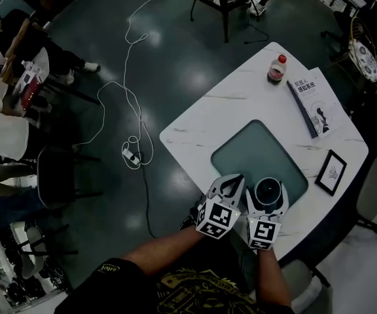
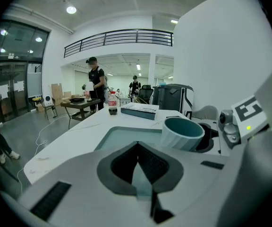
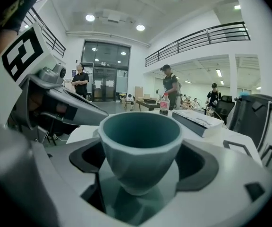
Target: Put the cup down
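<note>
Cup (image 3: 140, 143): stands upright on the teal mat (image 1: 254, 146), at the near edge of the white counter (image 1: 201, 120).
Right gripper (image 1: 268, 200): jaws spread wide around the cup, apparently not pressing it, which suggests the cup is set down.
Left gripper (image 1: 233, 183): closed, empty, parked just beside it, not needed.

mat (image 1: 254, 149) bare ahead of cup (image 3: 140, 145): open lane across table (image 1: 201, 120). left gripper (image 1: 236, 179), jaws together, crowds cup's left side. right gripper (image 1: 268, 190) jaws flank cup, slim gaps both sides. bottle (image 1: 277, 69), book (image 1: 315, 99) far back; frame (image 1: 330, 172) near right edge.
</note>
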